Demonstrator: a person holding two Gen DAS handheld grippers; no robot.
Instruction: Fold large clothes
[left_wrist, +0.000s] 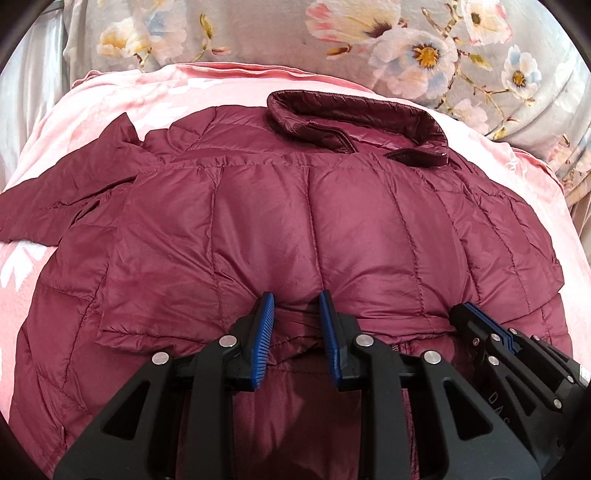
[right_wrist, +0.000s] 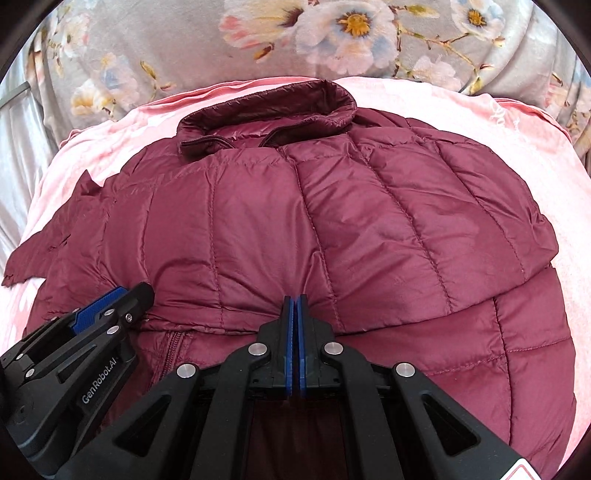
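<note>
Left gripper (left_wrist: 297, 295): blue-padded fingers (left_wrist: 266, 314) part-way apart, a bunched ridge of the maroon quilted jacket (left_wrist: 258, 221) between them; whether the pads press it cannot be told. Right gripper (right_wrist: 296, 297): fingers clenched, pads together, tips at a pinched crease of the folded-over panel. The jacket lies collar (right_wrist: 266, 110) farthest away on a pink blanket (right_wrist: 480, 122) on the bed, beside floral bedding (left_wrist: 406, 44).
</note>
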